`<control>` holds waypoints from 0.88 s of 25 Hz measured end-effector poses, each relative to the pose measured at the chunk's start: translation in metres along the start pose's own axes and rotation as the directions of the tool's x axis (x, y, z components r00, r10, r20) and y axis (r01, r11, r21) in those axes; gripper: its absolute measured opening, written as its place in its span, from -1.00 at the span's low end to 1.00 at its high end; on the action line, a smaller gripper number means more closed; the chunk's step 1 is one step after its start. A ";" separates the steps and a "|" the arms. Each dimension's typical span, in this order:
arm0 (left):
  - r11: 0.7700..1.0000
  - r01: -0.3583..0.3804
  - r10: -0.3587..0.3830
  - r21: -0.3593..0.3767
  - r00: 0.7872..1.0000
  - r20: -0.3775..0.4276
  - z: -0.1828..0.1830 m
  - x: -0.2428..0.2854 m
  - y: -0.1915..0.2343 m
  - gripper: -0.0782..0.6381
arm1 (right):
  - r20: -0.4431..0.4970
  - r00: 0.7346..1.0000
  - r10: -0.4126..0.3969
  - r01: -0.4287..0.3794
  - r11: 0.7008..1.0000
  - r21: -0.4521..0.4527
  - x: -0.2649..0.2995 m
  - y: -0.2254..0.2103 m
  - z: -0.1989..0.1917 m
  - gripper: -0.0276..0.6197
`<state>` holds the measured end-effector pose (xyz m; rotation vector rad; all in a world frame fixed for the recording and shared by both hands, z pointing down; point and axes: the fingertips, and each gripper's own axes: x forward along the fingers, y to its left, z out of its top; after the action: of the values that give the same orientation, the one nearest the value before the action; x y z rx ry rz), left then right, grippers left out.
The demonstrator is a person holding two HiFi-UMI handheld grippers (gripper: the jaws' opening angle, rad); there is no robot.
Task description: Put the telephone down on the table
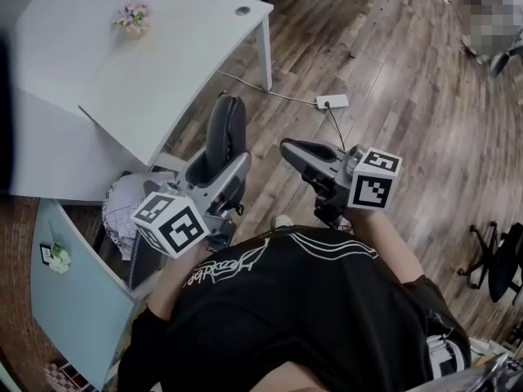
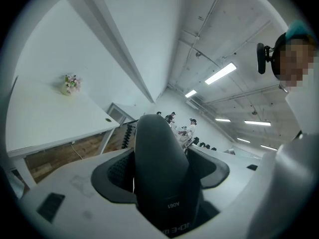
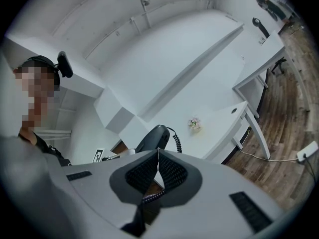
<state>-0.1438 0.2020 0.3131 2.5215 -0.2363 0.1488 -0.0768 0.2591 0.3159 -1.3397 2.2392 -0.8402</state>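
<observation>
Between the jaws of the left gripper point(image 1: 222, 172) stands a black telephone handset point(image 1: 226, 131), clenched around its lower part with its rounded upper end rising clear above the jaw tips. The left gripper view shows both dark ribbed pads pressed against the handset's sides. The handset is held in the air, beside the near corner of the white surface point(image 1: 163, 64) rather than over it, with the brown wood-plank floor point(image 1: 392, 80) below.

From the handset a black coiled cord point(image 3: 175, 139) curls down, seen in the right gripper view. The right gripper point(image 1: 292, 149) is held just beside the left one, apart from the handset. Its jaws are closed, the pad tips meeting, and a stretch of dark coiled cord lies across the gap behind the tips; whether it is pinched there I cannot tell.

On the far part of the white surface sits a small pot of pale pink flowers point(image 1: 132, 16). A white power strip point(image 1: 332, 101) lies on the floor past the surface's leg, with a thin cable running to it. At lower left is a pale blue desk point(image 1: 73, 284).
</observation>
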 end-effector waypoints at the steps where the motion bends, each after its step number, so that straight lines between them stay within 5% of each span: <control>1: 1.000 0.005 -0.005 0.003 1.000 0.003 0.001 0.007 -0.002 0.09 | 0.004 1.000 0.000 0.000 1.000 -0.004 -0.004 -0.004 0.005 -0.80; 10: 0.999 0.017 -0.017 0.027 1.000 -0.004 0.012 0.040 -0.009 0.09 | 0.033 0.999 -0.030 0.030 0.999 -0.020 -0.022 -0.024 0.031 -0.80; 22: 0.999 0.036 -0.036 0.008 0.999 -0.040 0.052 0.112 0.057 0.09 | 0.041 0.995 -0.095 0.094 0.996 0.008 0.018 -0.103 0.080 -0.80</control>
<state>-0.0432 0.1107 0.3204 2.5272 -0.1743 0.1864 0.0303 0.1826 0.3249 -1.4566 2.1544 -0.8432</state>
